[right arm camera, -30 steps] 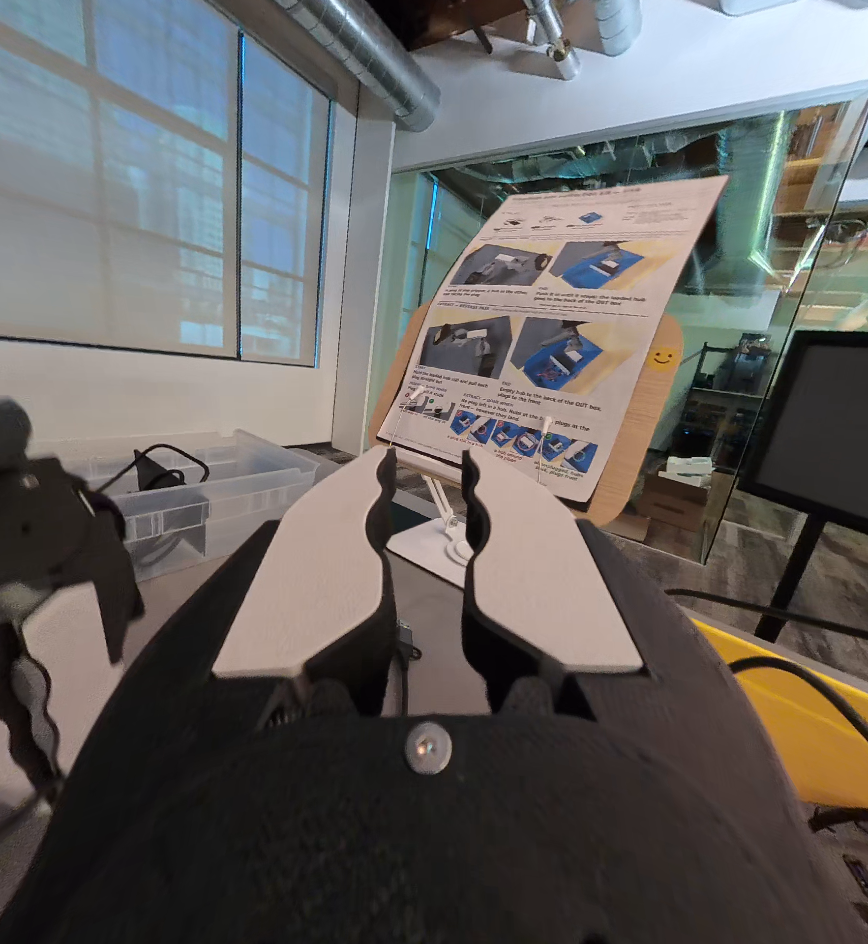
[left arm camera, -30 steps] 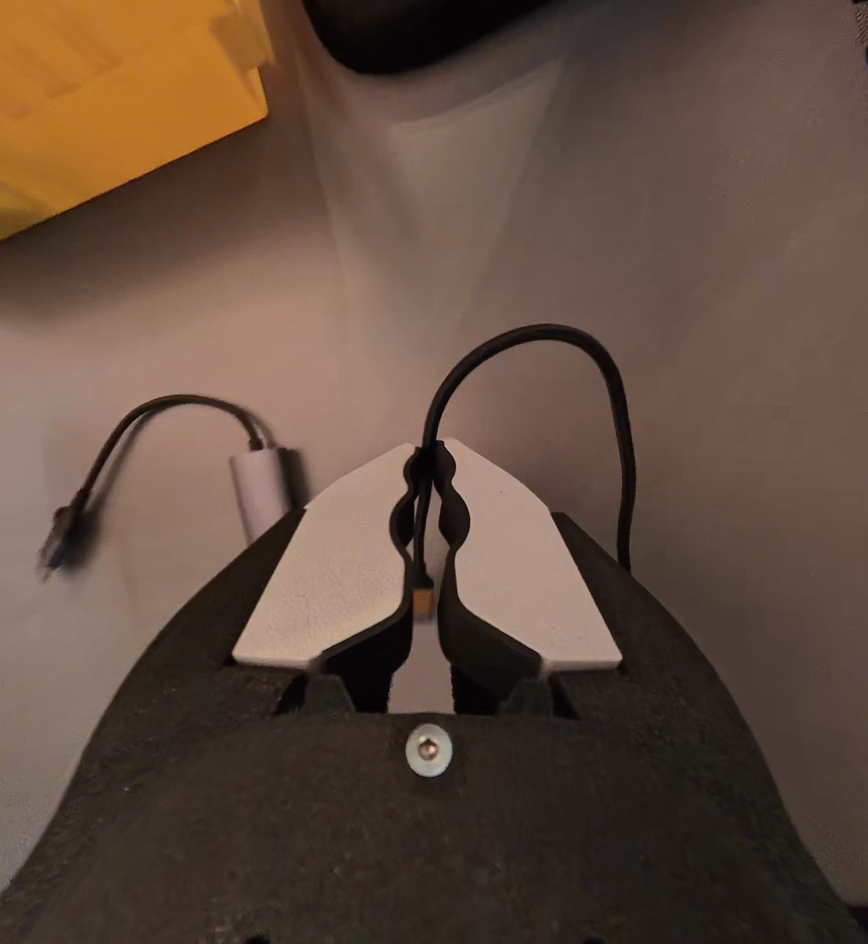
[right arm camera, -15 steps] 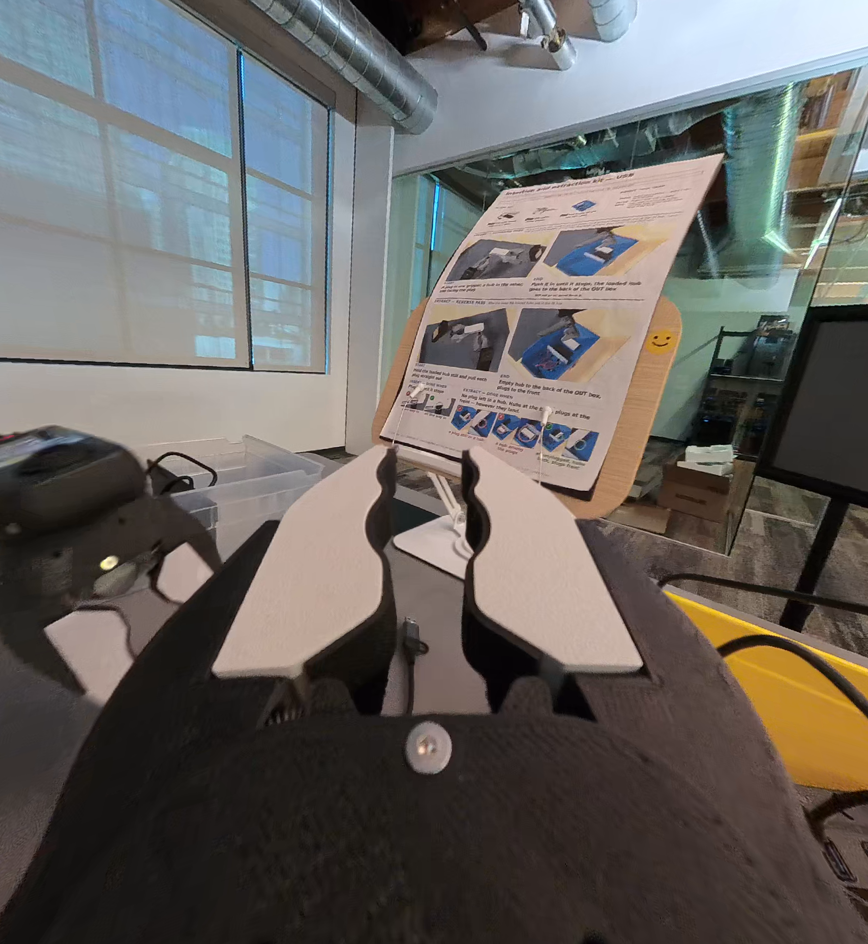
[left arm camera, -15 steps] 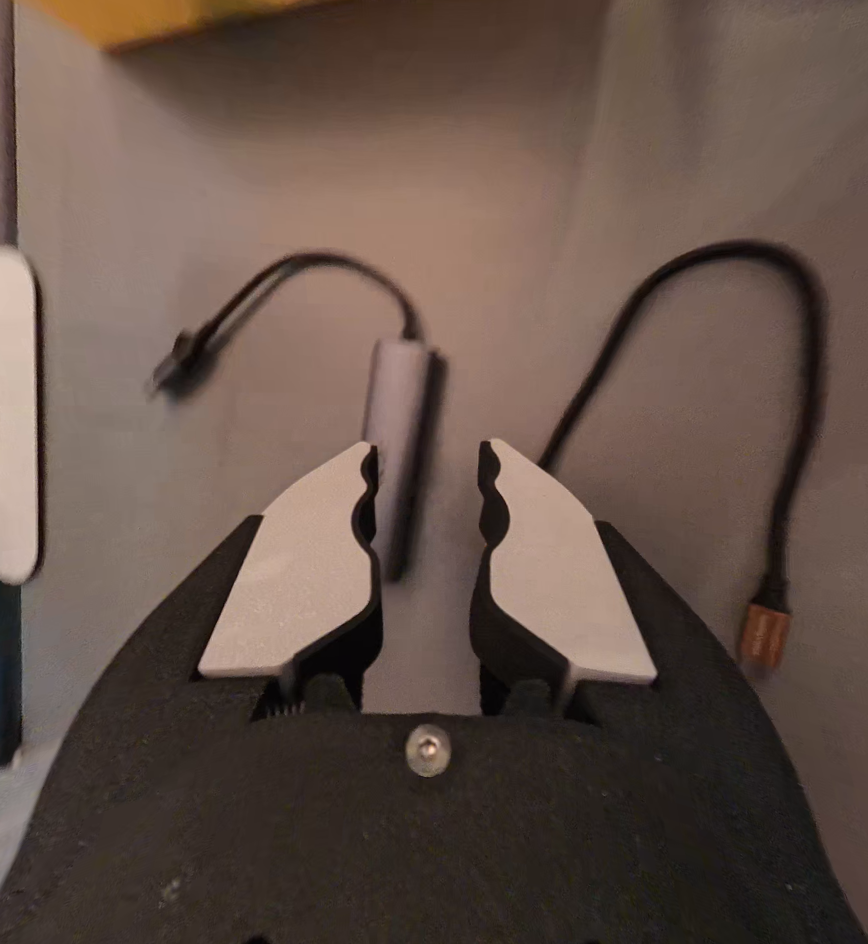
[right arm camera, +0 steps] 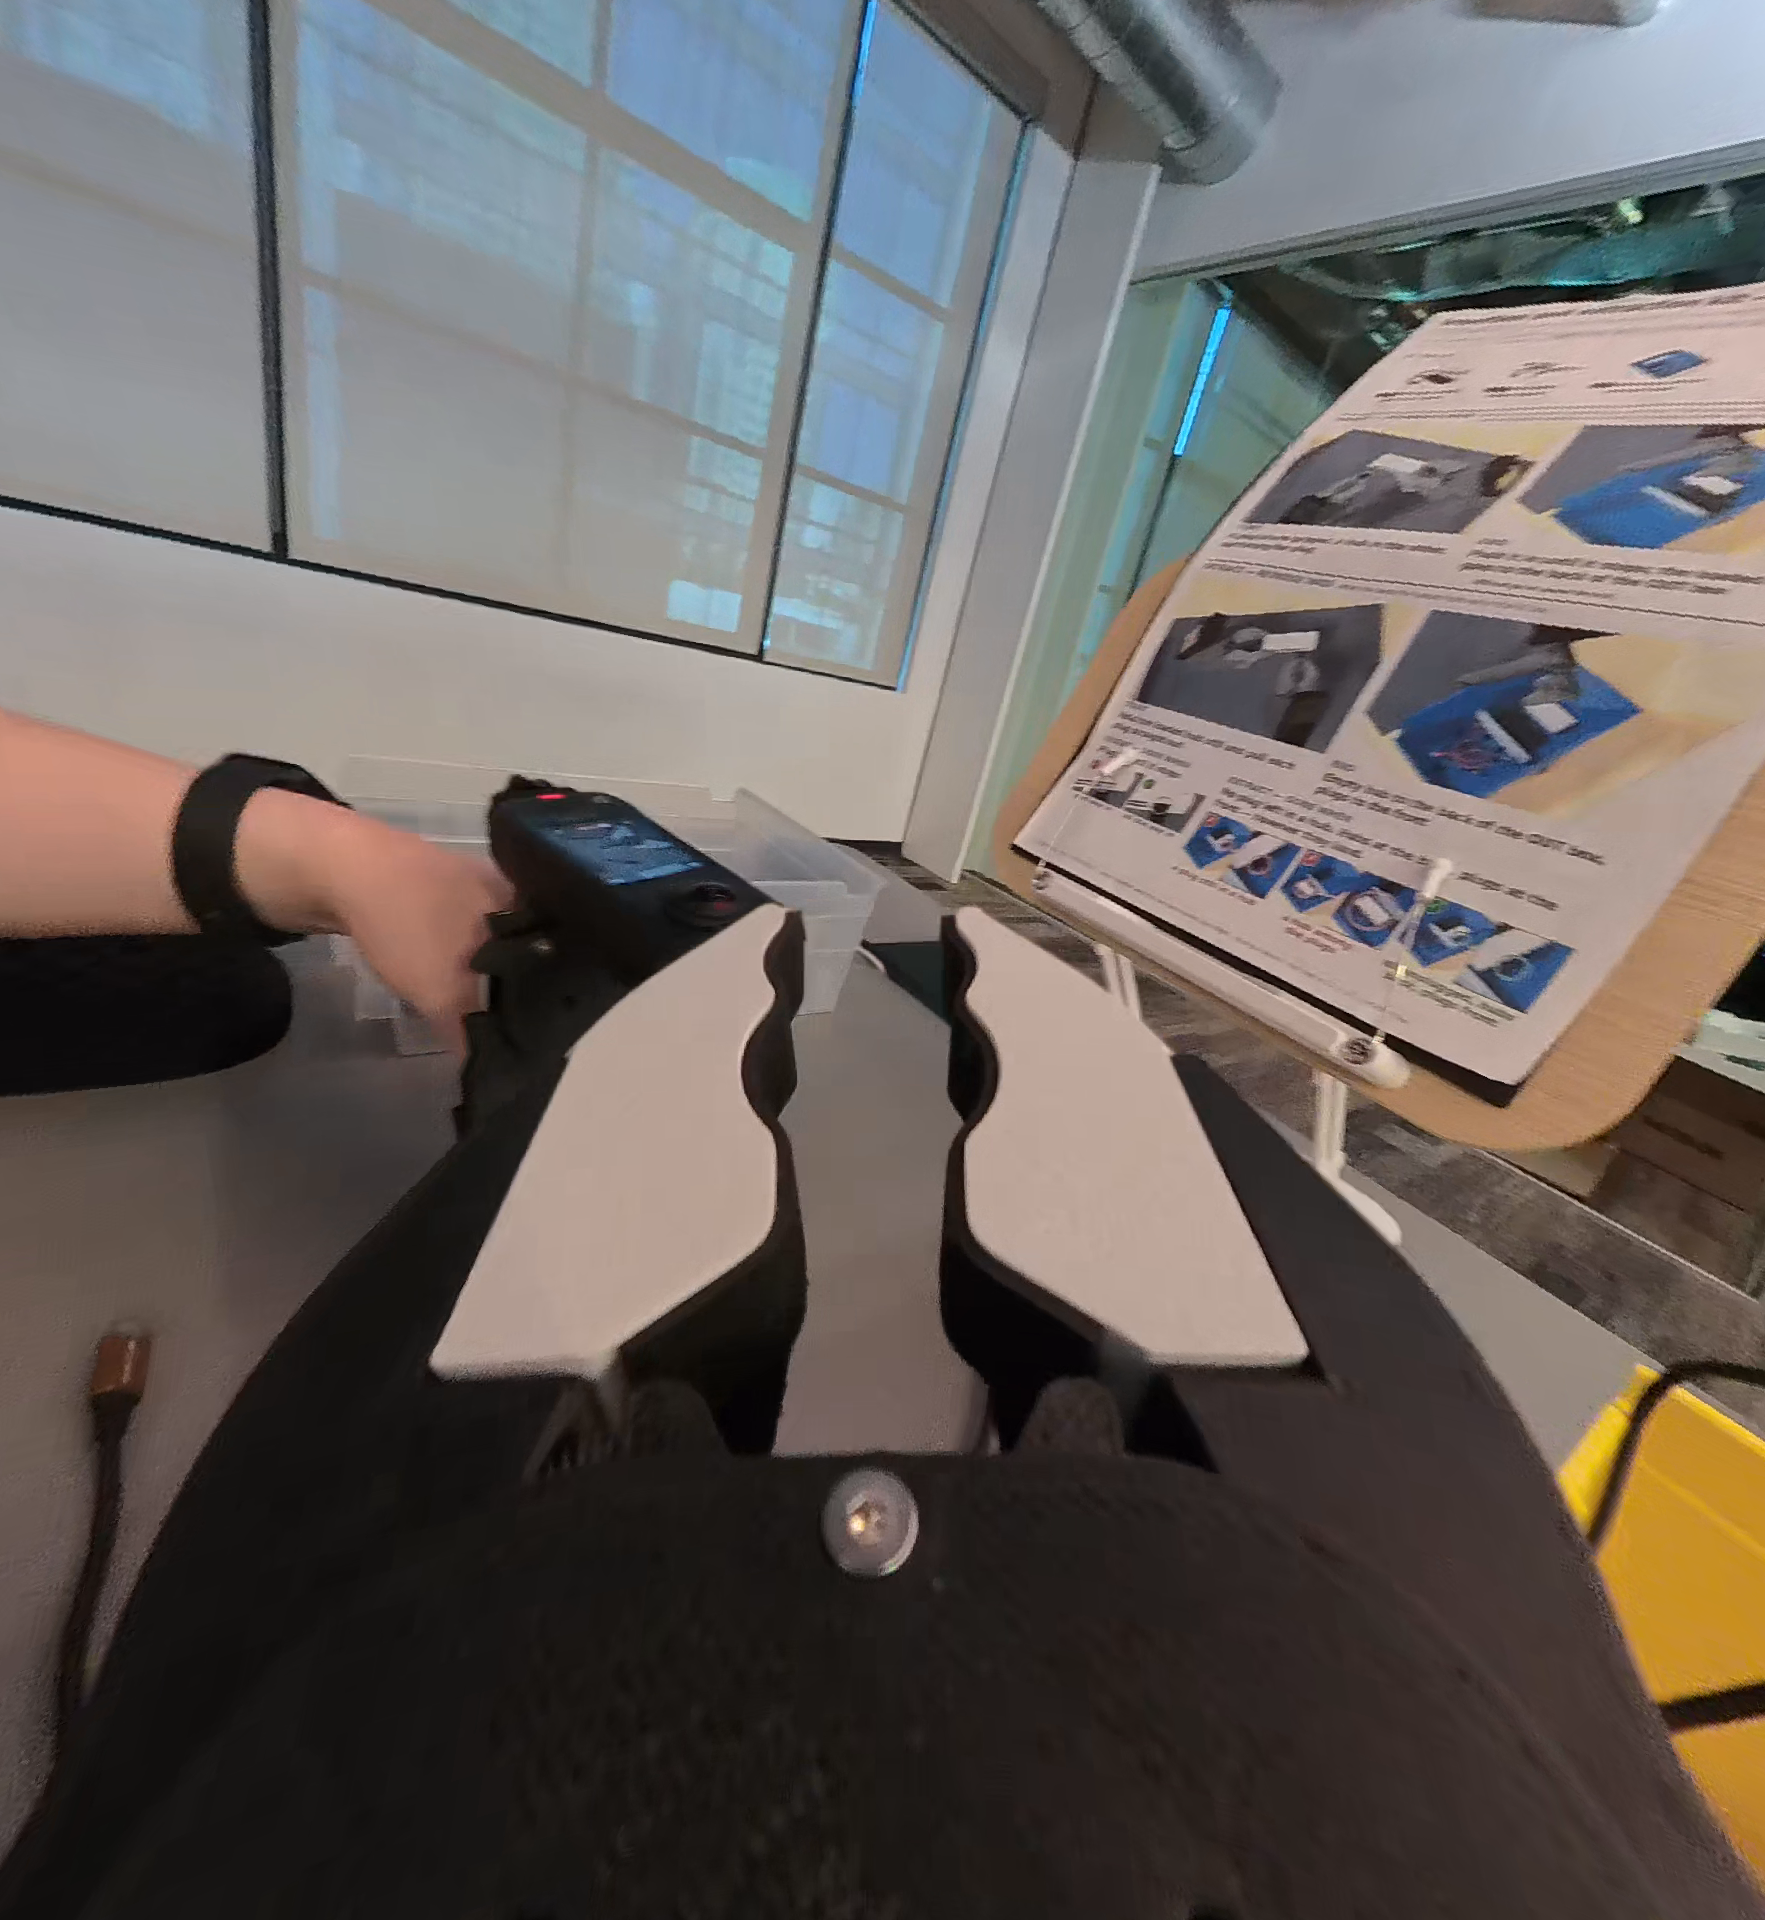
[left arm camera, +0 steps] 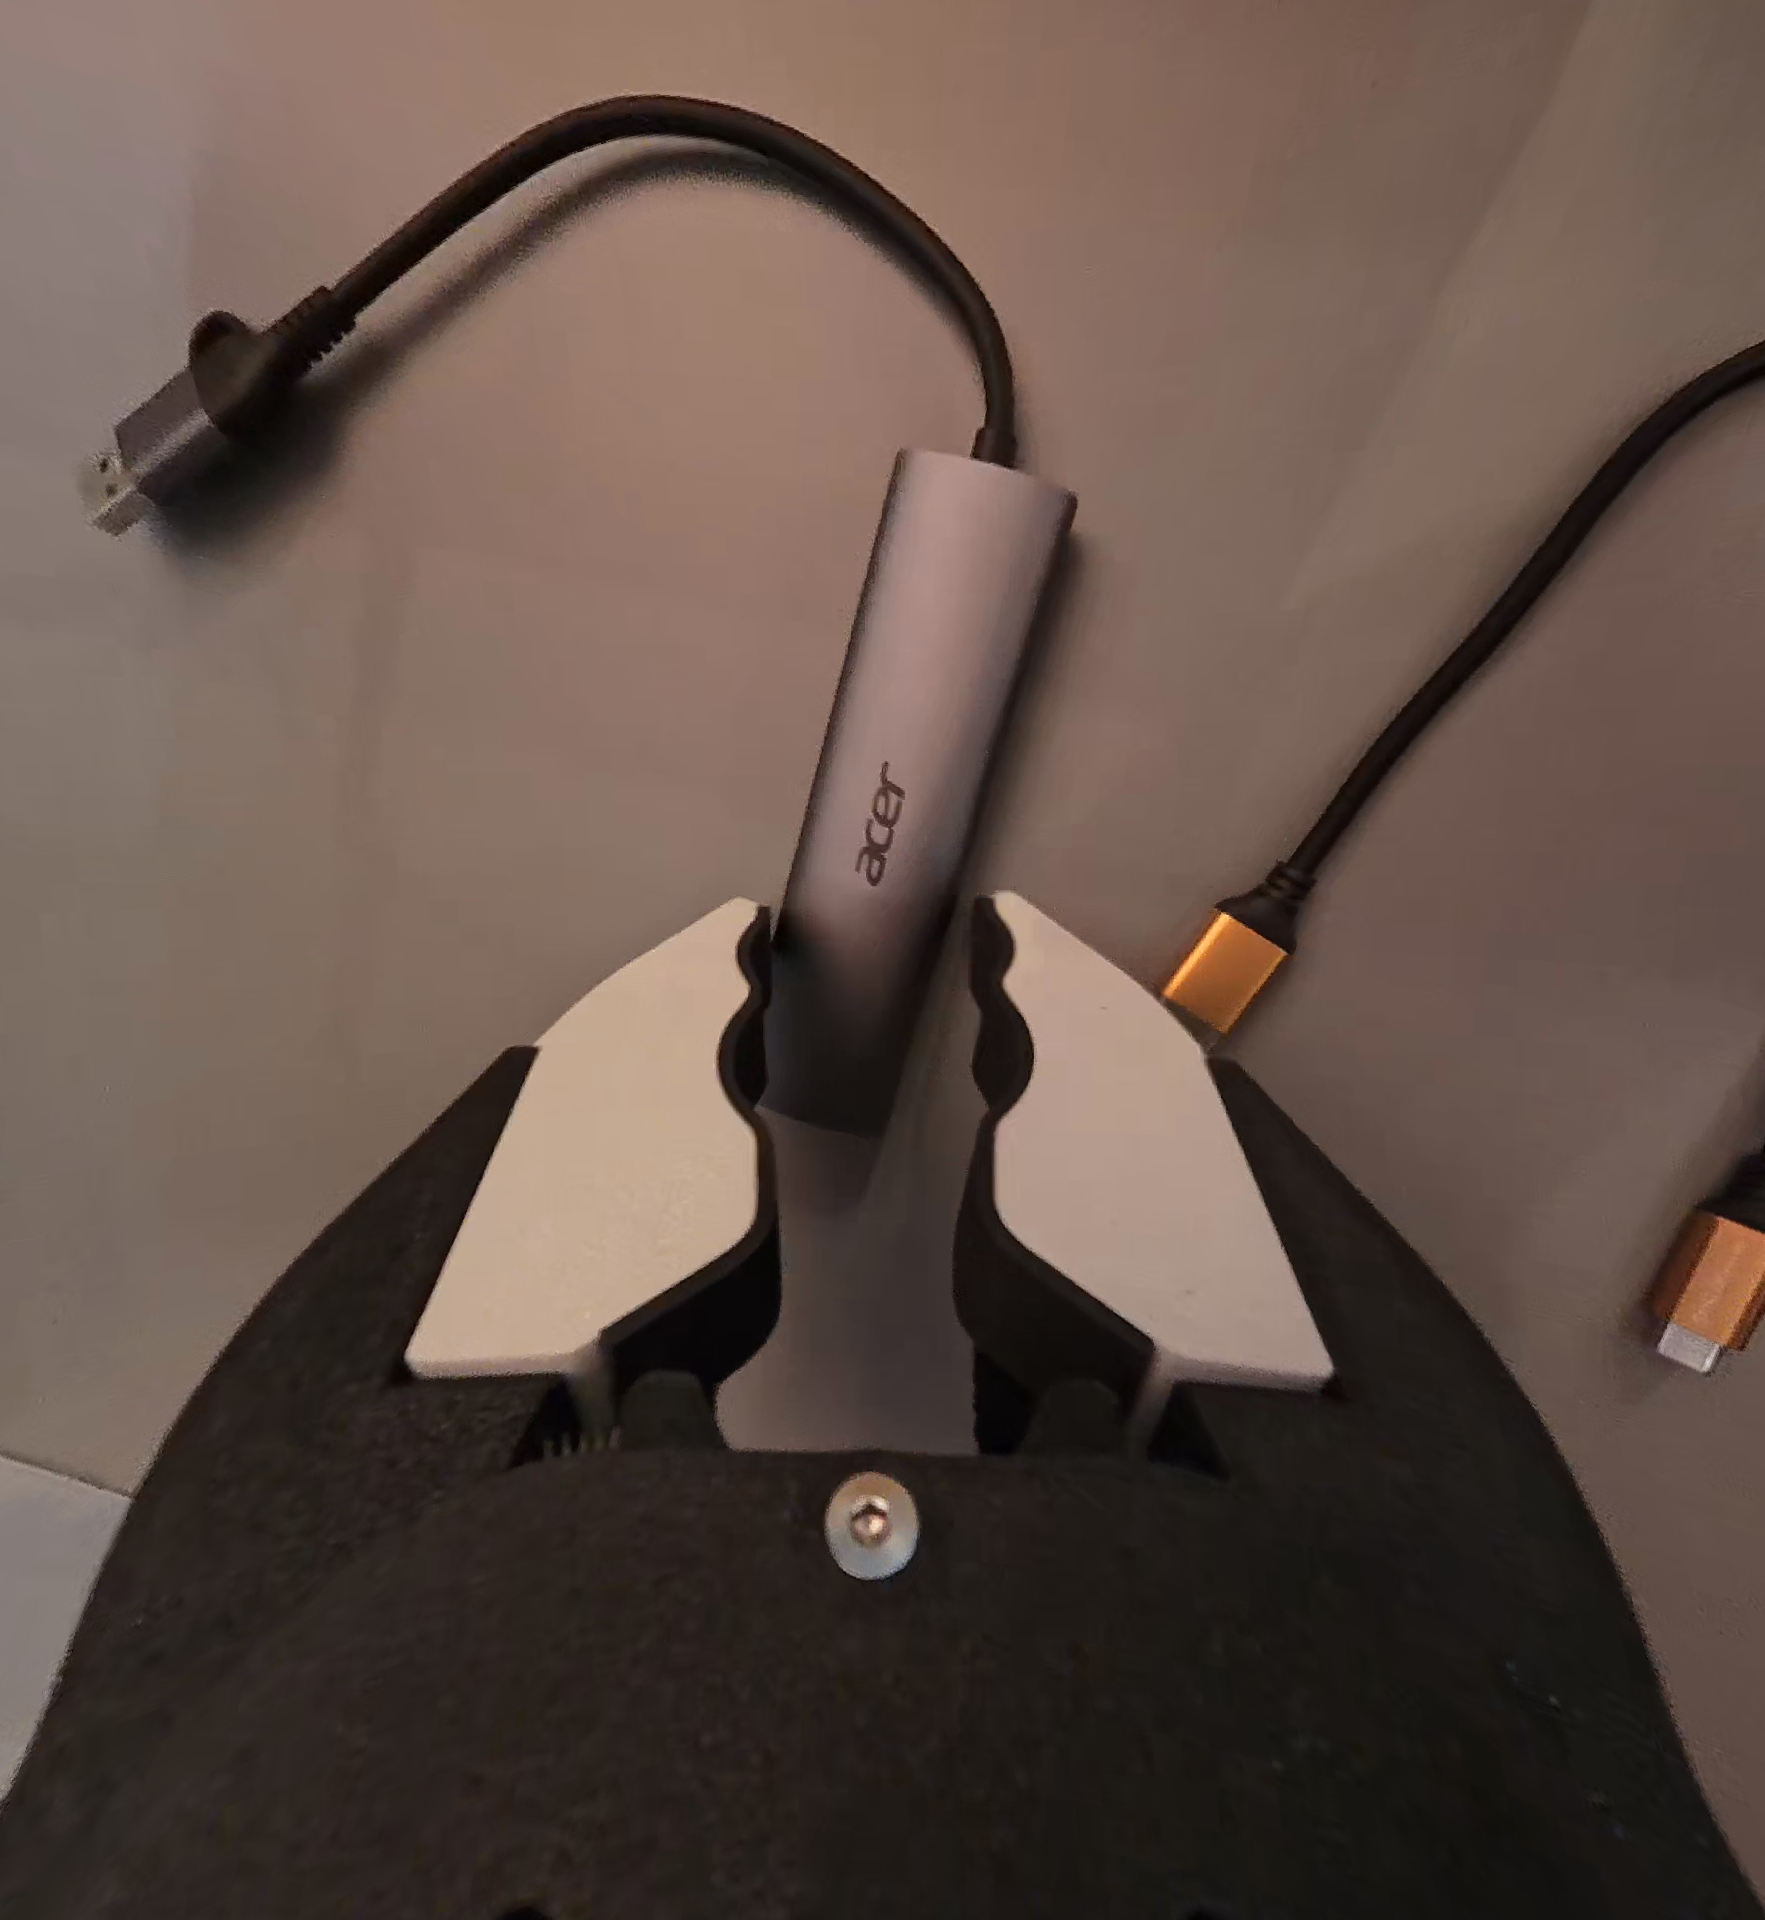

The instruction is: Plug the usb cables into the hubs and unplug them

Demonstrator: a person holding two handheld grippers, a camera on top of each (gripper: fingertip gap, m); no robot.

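grey tabletop (left arm camera: 358, 790) carries the hub (left arm camera: 919, 748) mid-surface; left gripper (left arm camera: 867, 925) straddles its near end, jaws spread, seemingly to steady it. right gripper (right arm camera: 870, 925) waits spread, empty. gold-tipped cable (left arm camera: 1397, 717) lies alongside, unplugged.

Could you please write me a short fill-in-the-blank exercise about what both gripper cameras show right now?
1. The near end of the slim grey metal USB hub lies between the fingers of the ____ gripper.
2. The two loose cable plugs right of the hub have ____-coloured metal shells.
3. The right gripper is open and holds ____.
4. The hub's own short black cable ends in a plug lying to the hub's ____.

Answers: left; copper; nothing; left
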